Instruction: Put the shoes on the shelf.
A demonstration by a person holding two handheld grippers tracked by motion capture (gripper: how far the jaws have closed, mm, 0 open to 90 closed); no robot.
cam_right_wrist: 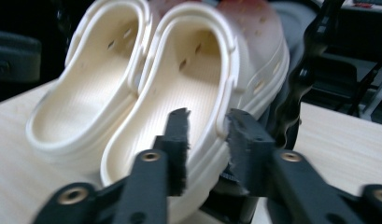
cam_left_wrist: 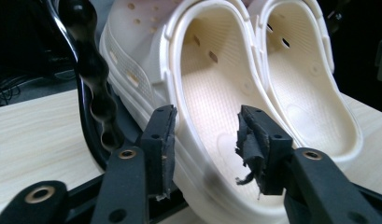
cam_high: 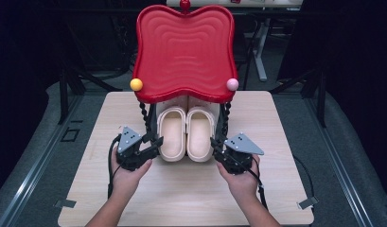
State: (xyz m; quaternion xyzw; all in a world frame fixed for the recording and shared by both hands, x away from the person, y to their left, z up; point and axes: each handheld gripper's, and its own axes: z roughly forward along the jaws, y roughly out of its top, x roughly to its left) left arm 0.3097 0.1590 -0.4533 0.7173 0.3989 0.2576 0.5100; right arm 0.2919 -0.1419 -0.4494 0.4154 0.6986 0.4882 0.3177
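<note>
Left gripper (cam_left_wrist: 205, 140) astride left clog's (cam_left_wrist: 212, 107) rim, right gripper (cam_right_wrist: 207, 140) astride right clog's (cam_right_wrist: 188, 93)

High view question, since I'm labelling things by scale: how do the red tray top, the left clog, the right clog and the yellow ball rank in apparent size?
1. red tray top, by far the largest.
2. left clog and right clog: they look alike, so no ranking between them.
3. yellow ball, the smallest.
</note>
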